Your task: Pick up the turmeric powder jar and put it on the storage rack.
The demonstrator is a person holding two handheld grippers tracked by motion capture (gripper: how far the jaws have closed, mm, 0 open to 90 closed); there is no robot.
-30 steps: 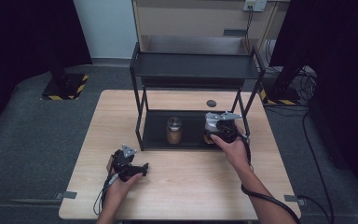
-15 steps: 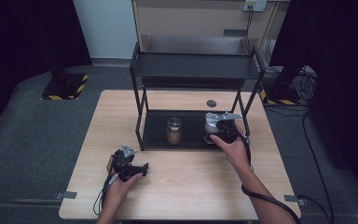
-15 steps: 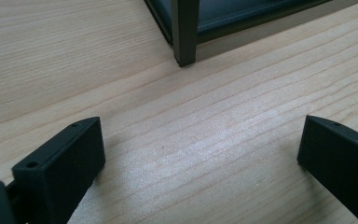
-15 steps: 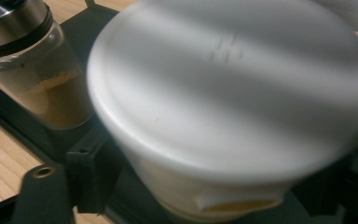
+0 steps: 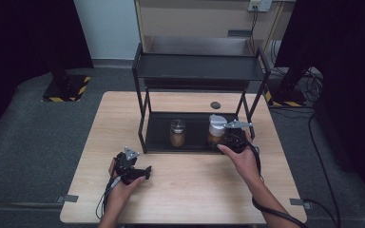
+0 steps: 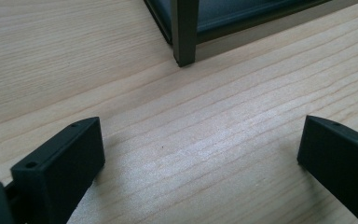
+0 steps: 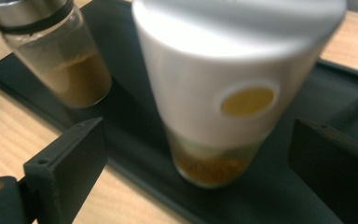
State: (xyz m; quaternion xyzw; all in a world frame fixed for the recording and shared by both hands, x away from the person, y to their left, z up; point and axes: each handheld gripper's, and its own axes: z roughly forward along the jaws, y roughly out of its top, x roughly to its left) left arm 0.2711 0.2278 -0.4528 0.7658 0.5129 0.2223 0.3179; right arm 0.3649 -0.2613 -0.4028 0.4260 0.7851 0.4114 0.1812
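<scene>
High view: we see a wooden table (image 5: 185, 199) bearing a black two-tier rack (image 5: 199, 71), and on the rack's lower tray (image 5: 195, 137) stand two jars. At about 2 o'clock from the table's middle, the right gripper (image 5: 224, 137) sits at the tray's front edge, just in front of the white-capped jar (image 5: 216, 129). At 9 o'clock from that jar, well apart from it on the same tray, stands the glass jar (image 5: 177, 133) with a metal lid and brown contents. A small dark disc (image 5: 215, 105) lies on the table behind the tray, at 12 o'clock from the white-capped jar.

Right gripper view: we look along the right gripper (image 7: 196, 158) at the white-capped jar (image 7: 223, 84), upright on the tray (image 7: 284, 196), brown powder showing in its clear base. The jaws have just been opening and now stand wide, one on each side of the jar, with clear gaps and no pad touching it. The glass jar (image 7: 60, 56) shows at 10 o'clock.

Down at 7 o'clock on the table in the high view, the left gripper (image 5: 145, 170) rests in the person's left hand (image 5: 119, 192), pointing toward 3 o'clock.

Left gripper view: we see the left gripper (image 6: 200, 149) with its jaws spread wide over bare wood, nothing between them, and a rack leg (image 6: 184, 32) at 12 o'clock.
</scene>
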